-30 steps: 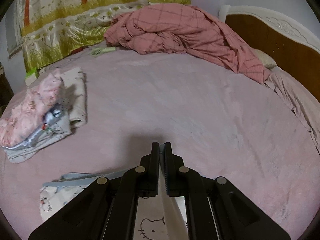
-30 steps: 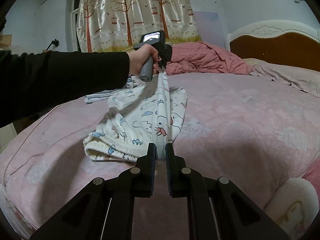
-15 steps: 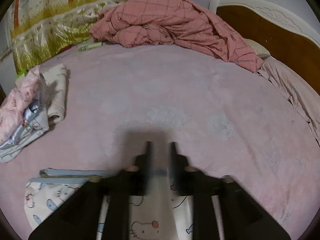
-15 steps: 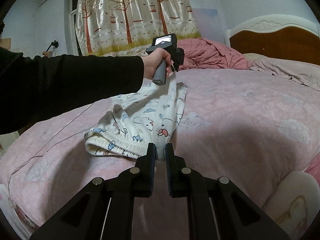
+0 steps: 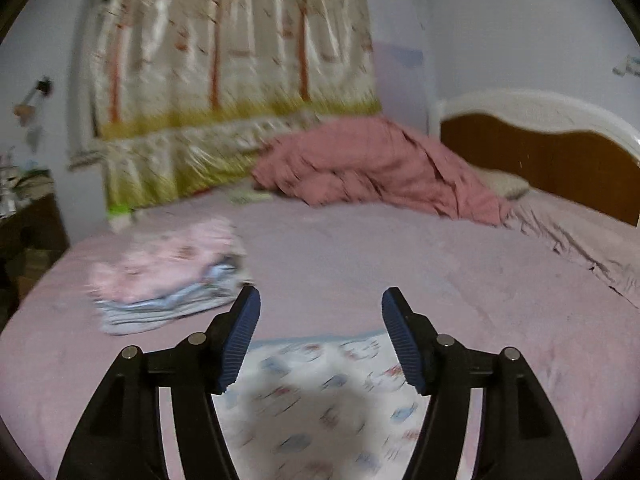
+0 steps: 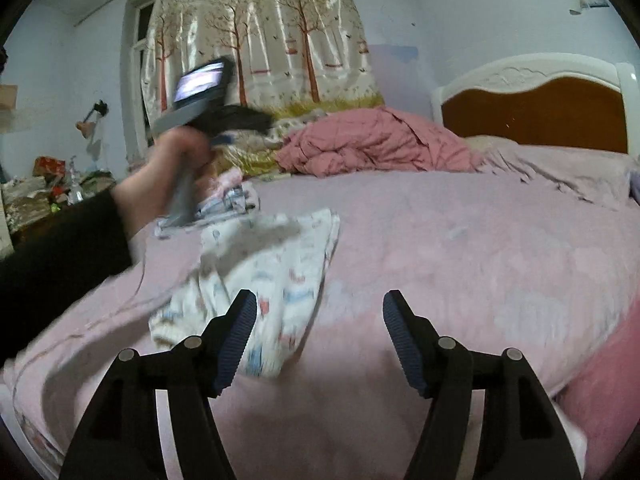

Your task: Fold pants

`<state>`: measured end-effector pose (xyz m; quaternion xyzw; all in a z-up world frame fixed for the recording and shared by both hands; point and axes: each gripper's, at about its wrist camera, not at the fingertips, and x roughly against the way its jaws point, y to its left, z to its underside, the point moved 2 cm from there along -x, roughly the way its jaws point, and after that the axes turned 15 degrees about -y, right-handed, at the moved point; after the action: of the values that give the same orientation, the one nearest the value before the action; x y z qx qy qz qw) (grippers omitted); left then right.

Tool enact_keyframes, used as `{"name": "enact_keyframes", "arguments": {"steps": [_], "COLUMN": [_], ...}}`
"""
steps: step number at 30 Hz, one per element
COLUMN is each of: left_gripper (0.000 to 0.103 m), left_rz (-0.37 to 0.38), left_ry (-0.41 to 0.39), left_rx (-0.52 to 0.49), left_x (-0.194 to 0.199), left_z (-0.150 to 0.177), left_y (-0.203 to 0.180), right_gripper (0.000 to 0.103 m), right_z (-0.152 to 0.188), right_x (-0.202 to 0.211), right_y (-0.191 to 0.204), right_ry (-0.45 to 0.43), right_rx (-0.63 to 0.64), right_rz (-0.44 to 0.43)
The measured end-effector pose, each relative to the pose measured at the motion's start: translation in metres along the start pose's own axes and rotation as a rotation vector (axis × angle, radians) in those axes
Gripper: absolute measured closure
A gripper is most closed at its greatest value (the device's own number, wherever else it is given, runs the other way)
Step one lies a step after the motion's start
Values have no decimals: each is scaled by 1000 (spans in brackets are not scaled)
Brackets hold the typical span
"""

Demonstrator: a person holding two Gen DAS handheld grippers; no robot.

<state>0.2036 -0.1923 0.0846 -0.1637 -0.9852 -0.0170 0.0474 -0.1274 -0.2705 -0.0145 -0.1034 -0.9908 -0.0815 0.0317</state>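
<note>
While folded, soft printed pants [image 6: 276,276] lie on plush bedspread [image 6: 460,264].

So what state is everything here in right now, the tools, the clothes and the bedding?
Left tool: jaws opening, nothing between the pads.
Right tool: jaws opening, nothing gripped.
White cartoon-print pants: released, lying loosely folded on the bed.
Stack of pink and blue clothes: folded, piled.
Pink checked quilt: crumpled in a heap.
Pink bedsheet: spread flat, wrinkled near the headboard.
Tree-print curtain: drawn closed.
</note>
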Motion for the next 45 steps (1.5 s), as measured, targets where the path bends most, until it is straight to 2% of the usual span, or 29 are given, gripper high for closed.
{"name": "enact_keyframes", "arguments": {"steps": [2, 4, 6, 8, 10, 12, 15, 17, 19, 20, 21, 22, 23, 25, 28, 29, 31, 33, 34, 35, 36, 39, 42, 43, 44, 45], "left_gripper": [38, 37, 37, 37, 37, 38, 39, 42, 42, 45, 52, 73, 82, 83, 86, 86, 86, 86, 86, 86, 87, 90, 97, 103, 103, 103], "left_rz": [-22, -45, -21, -8, 21, 51, 119, 126, 110, 83, 62, 68, 90, 79, 67, 60, 50, 34, 24, 14, 6, -37, -73, -83, -139, -154], "left_ry": [-35, -32, 3, 66, 136, 218, 323, 352, 368, 381, 386, 383, 383, 351, 305, 300, 308, 312, 310, 308, 306, 297, 274, 267, 266, 255], "left_rx": [11, 27, 50, 56, 105, 212, 404, 437, 424, 417, 417, 430, 442, 420, 395, 388, 368, 360, 357, 357, 364, 371, 365, 369, 350, 348], "left_x": [43, 80, 111, 136, 153, 162, 158, 151, 144, 139, 141, 143, 142, 152, 162, 165, 167, 169, 170, 172, 174, 185, 201, 205, 211, 214], "left_z": [3, 15, 32, 57, 82, 109, 141, 151, 157, 160, 165, 168, 170, 170, 167, 168, 172, 177, 179, 180, 182, 186, 190, 190, 191, 192], "left_y": [17, 28, 30, 28, 26, 28, 32, 29, 22, 20, 19, 18, 16, 17, 19, 19, 21, 22, 23, 25, 26, 30, 31, 32, 35, 38], "right_gripper": [36, 35, 35, 35, 35, 36, 36, 36, 37, 39, 41, 44, 45, 46, 52, 60, 69, 69, 73, 83, 88, 92, 93, 93, 95, 95], "right_z": [-12, -18, -20, -16, -7, 5, 18, 26, 31, 33, 37, 41, 45, 53, 59, 60, 61, 64, 65, 67, 69, 68, 65, 65, 63, 61], "right_x": [-9, -18, -31, -39, -45, -46, -42, -41, -45, -48, -52, -55, -58, -66, -70, -71, -75, -78, -79, -81, -82, -78, -67, -63, -60, -57], "right_y": [-7, -14, -22, -28, -33, -37, -27, -17, -11, -10, -10, -12, -13, -14, -8, -5, 1, 10, 14, 16, 17, 17, 25, 28, 27, 27], "right_ry": [-7, 2, 45, 94, 154, 199, 225, 232, 248, 258, 271, 286, 298, 319, 314, 311, 321, 329, 330, 332, 335, 306, 269, 263, 260, 252], "right_rx": [-3, -34, -79, -147, -237, -301, -273, -237, -237, -253, -277, -308, -340, -386, -379, -376, -394, -380, -363, -356, -360, -345, -275, -255, -246, -228], "right_rz": [-12, -23, -50, -81, -122, -136, -152, -167, -177, -180, -178, -169, -167, -161, -145, -149, -186, -199, -192, -185, -177, -160, -142, -138, -134, -104]}}
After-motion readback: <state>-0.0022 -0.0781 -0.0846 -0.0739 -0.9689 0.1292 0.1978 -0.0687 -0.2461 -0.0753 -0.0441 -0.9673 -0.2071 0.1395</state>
